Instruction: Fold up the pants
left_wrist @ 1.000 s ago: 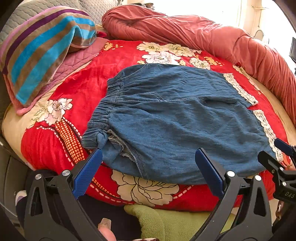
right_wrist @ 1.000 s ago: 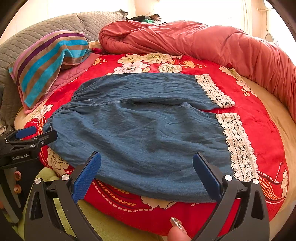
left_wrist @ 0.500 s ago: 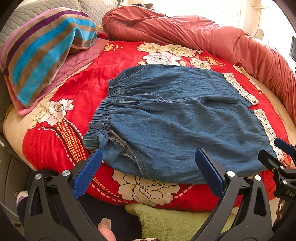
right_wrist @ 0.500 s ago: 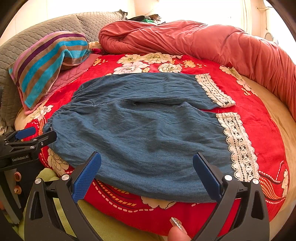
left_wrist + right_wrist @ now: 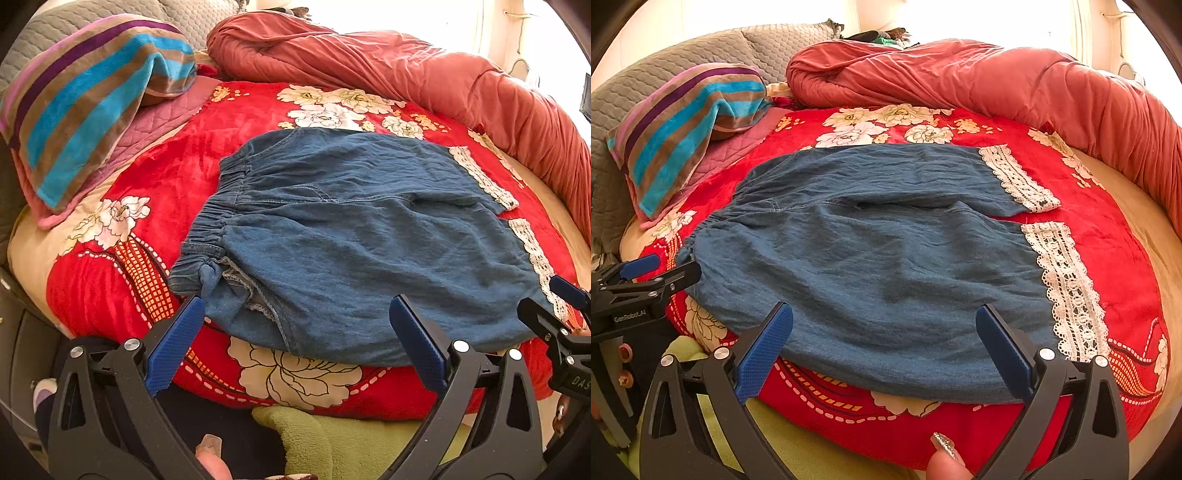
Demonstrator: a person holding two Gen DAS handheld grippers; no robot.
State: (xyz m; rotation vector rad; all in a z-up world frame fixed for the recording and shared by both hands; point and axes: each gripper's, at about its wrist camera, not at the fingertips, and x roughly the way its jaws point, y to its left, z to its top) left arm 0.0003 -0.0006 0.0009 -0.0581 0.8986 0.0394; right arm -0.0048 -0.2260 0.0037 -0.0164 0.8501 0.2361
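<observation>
denim pants (image 5: 369, 236) are seen spread flat on a red floral blanket (image 5: 177, 173), waistband toward the left, both lace-trimmed leg cuffs (image 5: 1067, 288) toward the right, the two legs laid side by side with a narrow strip of red showing between the cuffs. the near edge of the pants is draped just over the rounded front of the bed. the left gripper (image 5: 295, 343) is held low in front of the waistband corner, its blue pads spread wide apart and nothing caught between them; the bunched, knotted corner of the waistband (image 5: 210, 273) sits just beyond the left pad. the right gripper (image 5: 884, 347) is held in front of the lower leg, jaws likewise wide apart and empty, the near hem lying between the pads but not pinched. each gripper is glimpsed at the edge of the other's view. a striped towel (image 5: 92, 96) is heaped on a pink quilted pillow (image 5: 155, 122) at the far left, well apart from the pants. a rolled salmon-red duvet (image 5: 997, 85) is curved along the back and right side of the bed, near the far leg but not touching it. a green fleece cloth (image 5: 332, 435) is bunched below the blanket's front edge, and a grey quilted headboard cushion (image 5: 665, 96) is noted behind the towel
</observation>
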